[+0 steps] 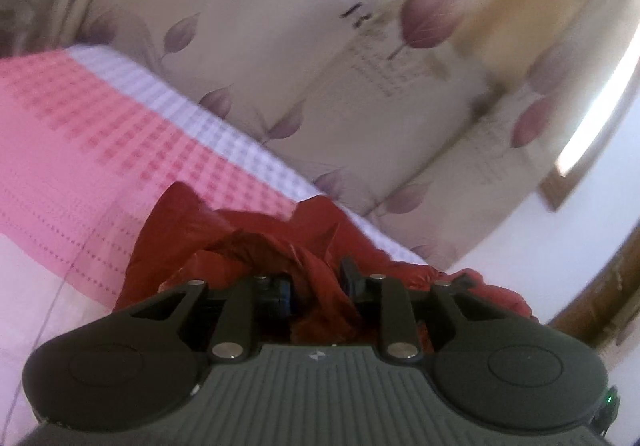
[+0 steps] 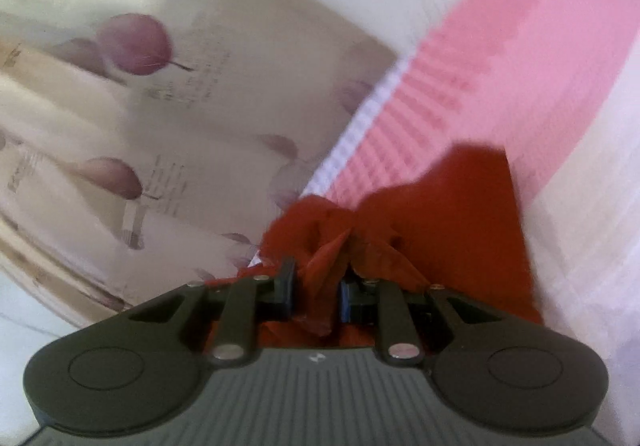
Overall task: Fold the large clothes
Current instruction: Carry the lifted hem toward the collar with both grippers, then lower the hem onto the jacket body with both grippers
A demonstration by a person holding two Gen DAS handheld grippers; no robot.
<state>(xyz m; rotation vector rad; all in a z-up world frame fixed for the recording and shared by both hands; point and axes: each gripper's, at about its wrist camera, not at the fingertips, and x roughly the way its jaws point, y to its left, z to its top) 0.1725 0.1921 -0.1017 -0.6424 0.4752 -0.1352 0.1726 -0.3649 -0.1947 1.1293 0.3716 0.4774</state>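
A red garment [image 1: 256, 246], thin and shiny like a light jacket or windbreaker, lies bunched at the edge of a bed covered by a pink and white checked bedspread [image 1: 100, 134], with a leaf-patterned curtain [image 1: 280, 46] hanging just beyond. Both views are blurred. The left hand-held gripper [image 1: 316, 282] has a gathered ridge of the red cloth running between its fingers; the fingers stand slightly apart, and whether the pads press on the cloth cannot be told. The right hand-held gripper [image 2: 316, 286] is clenched on a twisted pinch of the same red garment [image 2: 460, 206], its blue-faced pads squeezing the cloth from both sides, while the rest of the cloth spreads onto the bedspread [image 2: 520, 66] past the fingertips.

The cloth looks very light, limp and probably slippery, so it should crumple and slide rather than hold a crease, and a thin pinch may slip out under a pull. Seams, hems, the collar or the shoulder lines would likely give the firmest hold. Little of the folding appears done: the garment is heaped, not laid flat, and no neat edges show.
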